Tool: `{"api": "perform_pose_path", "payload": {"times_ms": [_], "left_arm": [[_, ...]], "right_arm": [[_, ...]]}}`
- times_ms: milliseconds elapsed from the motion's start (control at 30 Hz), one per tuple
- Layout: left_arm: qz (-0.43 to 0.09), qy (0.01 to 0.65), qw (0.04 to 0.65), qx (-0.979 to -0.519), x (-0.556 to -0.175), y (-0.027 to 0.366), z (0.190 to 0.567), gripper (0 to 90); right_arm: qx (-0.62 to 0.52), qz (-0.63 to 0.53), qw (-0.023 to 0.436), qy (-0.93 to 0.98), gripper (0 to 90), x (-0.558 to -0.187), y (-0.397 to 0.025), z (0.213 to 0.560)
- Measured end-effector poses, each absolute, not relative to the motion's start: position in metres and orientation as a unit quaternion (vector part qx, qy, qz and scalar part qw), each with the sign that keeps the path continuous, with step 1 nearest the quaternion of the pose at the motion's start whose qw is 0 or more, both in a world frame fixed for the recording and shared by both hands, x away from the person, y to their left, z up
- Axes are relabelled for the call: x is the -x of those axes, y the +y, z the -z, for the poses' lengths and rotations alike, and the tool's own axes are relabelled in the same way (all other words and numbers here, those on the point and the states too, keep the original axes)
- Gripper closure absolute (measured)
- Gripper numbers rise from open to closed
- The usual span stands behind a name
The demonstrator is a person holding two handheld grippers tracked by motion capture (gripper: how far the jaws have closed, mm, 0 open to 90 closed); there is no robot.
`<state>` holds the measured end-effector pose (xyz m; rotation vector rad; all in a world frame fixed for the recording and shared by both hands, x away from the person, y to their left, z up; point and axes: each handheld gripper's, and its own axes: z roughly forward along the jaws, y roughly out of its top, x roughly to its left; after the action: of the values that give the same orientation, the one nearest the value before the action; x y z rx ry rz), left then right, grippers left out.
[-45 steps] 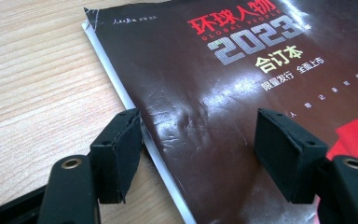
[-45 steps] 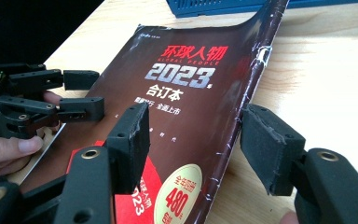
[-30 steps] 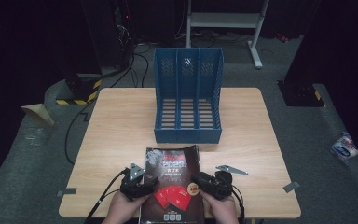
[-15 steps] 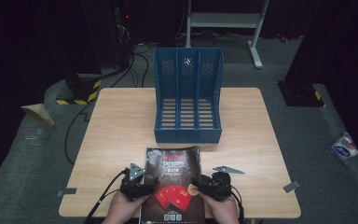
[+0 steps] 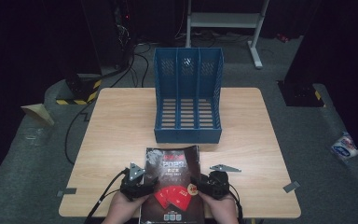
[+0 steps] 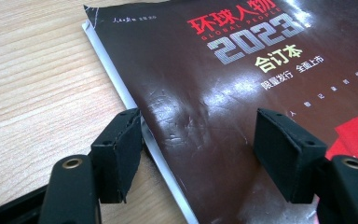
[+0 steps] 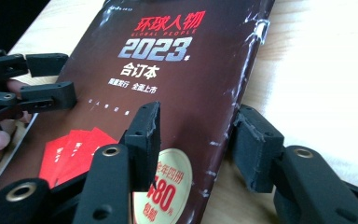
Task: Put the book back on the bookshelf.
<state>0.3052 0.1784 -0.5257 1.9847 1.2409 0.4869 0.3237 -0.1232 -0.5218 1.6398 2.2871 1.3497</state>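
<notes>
Magazine (image 5: 170, 179), a thick dark-covered volume, lies flat at the near edge of the bench (image 5: 121, 140), its lower end hanging just past that edge between the person's two hands. Nearest on the cover is a pale round sticker with "80" in red, and beside it a fan of red cards. Farther up come small white lines of Chinese text, then "合订本" in yellow-white, the large silver "2023", and at the top the red title "环球人物" over "GLOBAL PEOPLE". The glossy cover is creased and scuffed, with white wear along its right edge and a torn upper corner. The left hand-held gripper (image 6: 200, 154) stands spread wide over the magazine's left edge, one jaw on the bench side by the white page block, the other above the cover, not clamped. The right hand-held gripper (image 7: 198, 140) is likewise spread, straddling the worn right edge, one jaw over the cover and one over the wood. Beyond the magazine, just clear of its top edge, stands a blue three-slot file rack (image 5: 188, 95). A small grey metal bracket (image 5: 224, 168) lies right of the magazine.
</notes>
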Motion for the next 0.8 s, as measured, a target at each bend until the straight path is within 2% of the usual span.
{"api": "perform_pose_path", "payload": {"times_ms": [433,533,667,800], "left_arm": [[-0.189,0.484,0.367,-0.772,-0.305,0.179,0.526,33.8],[-0.191,0.482,0.366,-0.773,-0.305,0.179,0.526,34.6],[-0.191,0.484,0.367,-0.771,-0.305,0.18,0.526,36.0],[-0.191,0.483,0.368,-0.771,-0.305,0.18,0.526,37.1]], "right_arm": [[-0.506,-0.403,0.024,0.762,57.5,-0.344,-0.119,0.519],[-0.507,-0.395,0.015,0.766,61.3,-0.353,-0.115,0.517],[-0.494,-0.391,0.036,0.776,61.6,-0.35,-0.112,0.516],[-0.497,-0.395,0.032,0.772,61.3,-0.345,-0.115,0.518]]}}
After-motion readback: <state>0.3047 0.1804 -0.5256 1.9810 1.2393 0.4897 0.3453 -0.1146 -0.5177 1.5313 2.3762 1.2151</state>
